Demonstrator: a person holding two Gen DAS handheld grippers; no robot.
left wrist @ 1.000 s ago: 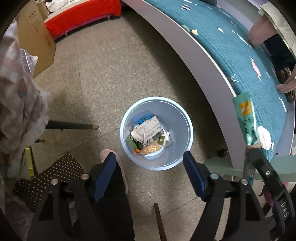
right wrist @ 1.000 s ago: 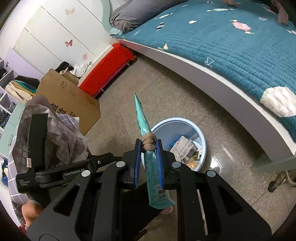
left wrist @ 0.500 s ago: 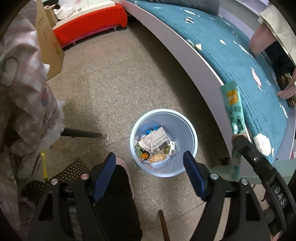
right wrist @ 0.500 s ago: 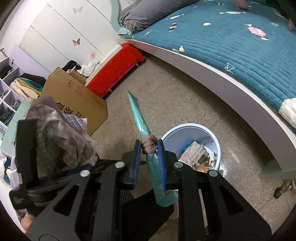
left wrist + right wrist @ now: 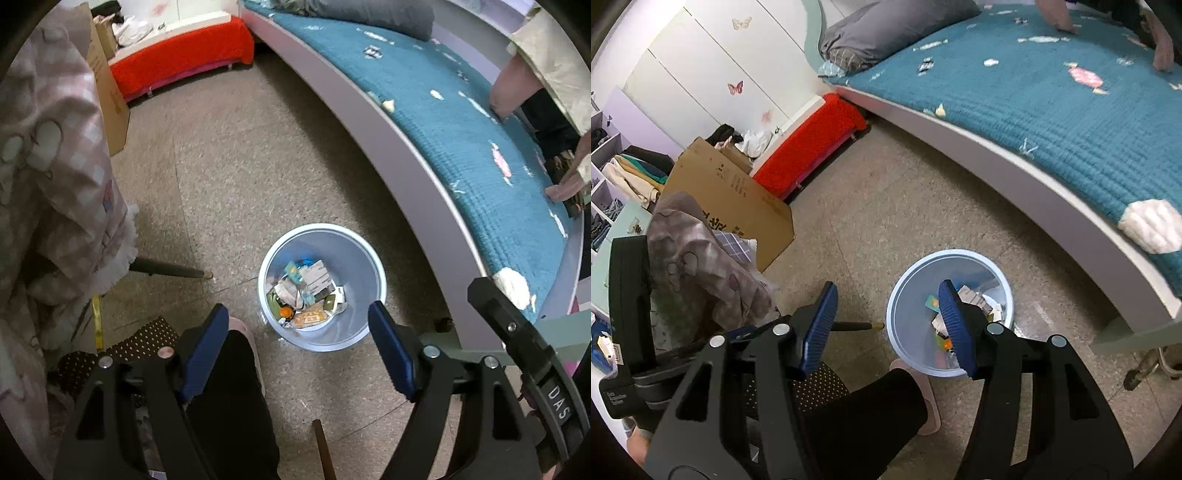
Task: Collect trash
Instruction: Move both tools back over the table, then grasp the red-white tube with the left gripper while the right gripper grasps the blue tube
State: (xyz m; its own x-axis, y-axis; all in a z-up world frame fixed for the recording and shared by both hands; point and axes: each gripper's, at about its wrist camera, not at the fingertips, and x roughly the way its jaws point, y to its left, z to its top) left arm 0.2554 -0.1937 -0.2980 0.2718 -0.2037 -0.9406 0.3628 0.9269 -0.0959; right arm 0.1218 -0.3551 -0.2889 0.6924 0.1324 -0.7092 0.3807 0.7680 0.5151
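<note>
Trash (image 5: 304, 295) lies heaped in the bottom of the pale blue bin (image 5: 364, 258), which stands on the floor beside the bed (image 5: 461, 122), just ahead of and below both grippers. In the left wrist view the bin sits between the spread blue pads, slightly beyond the fingertips; in the right wrist view it lies ahead and to the right, partly behind the right-hand pad.

The left gripper (image 5: 299, 350) is released, its jaws standing wide with nothing between them. The right gripper (image 5: 886, 325) is opening at this moment and its jaws are likewise empty; no wrapper hangs from either pad.

My reading is that the drop into the bin is the step in hand and is effectively finished for this piece. The next move would call for turning away from the bin to find another scrap, perhaps one of the small pale bits on the teal bedspread, though they are too small to tell litter from pattern.

Only the left wrist view looks nearly straight down into the bin and shows the papers, wrappers and an orange piece inside. Only the right wrist view shows the cardboard box (image 5: 738, 199), the white wardrobe with butterfly stickers (image 5: 713, 66) and the grey pillow (image 5: 886, 33) beyond the gripper.
</note>
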